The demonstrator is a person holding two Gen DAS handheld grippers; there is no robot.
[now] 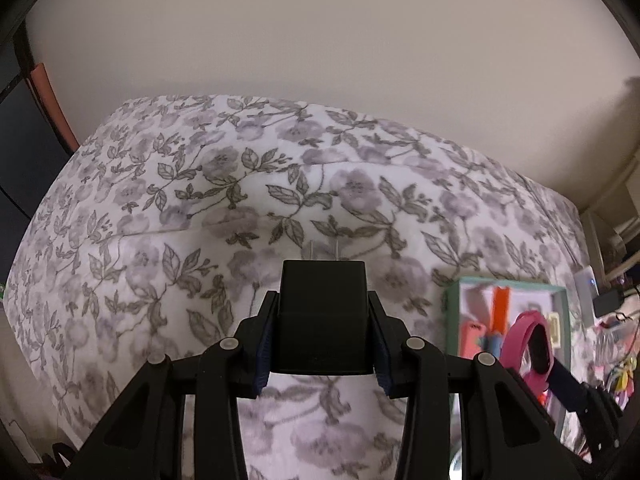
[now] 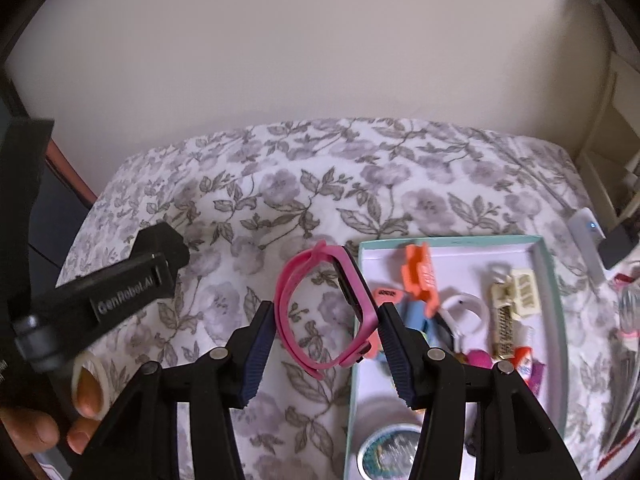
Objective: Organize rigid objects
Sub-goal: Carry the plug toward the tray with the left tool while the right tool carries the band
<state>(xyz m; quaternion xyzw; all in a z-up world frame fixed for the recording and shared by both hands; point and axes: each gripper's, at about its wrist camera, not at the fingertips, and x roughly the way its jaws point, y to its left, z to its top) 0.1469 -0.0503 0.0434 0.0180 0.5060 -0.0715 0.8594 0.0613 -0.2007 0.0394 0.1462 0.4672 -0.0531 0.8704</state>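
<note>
My left claw (image 1: 322, 316) is clenched on a black charger block (image 1: 323, 320), its 2 metal prongs pointing away from me over the floral bedspread (image 1: 200, 184). The block sits squarely between both fingers, lifted clear of the bed. My right claw (image 2: 326, 344) grasps a pink watch (image 2: 326, 312) by its loop: the strap presses the one finger, the dark face touches the other, and the band hangs over the bedspread just beside the left wall of the teal tray (image 2: 354, 344). In that tray I see an orange clip (image 2: 420, 276), a cream hair claw clip (image 2: 516, 284), a white ring (image 2: 464, 312) and a round tin (image 2: 388, 450) near its front edge, plus other small bits I cannot identify. From the right wrist view, the left claw's body shows at far left, above a roll of tape (image 2: 92, 384).
</note>
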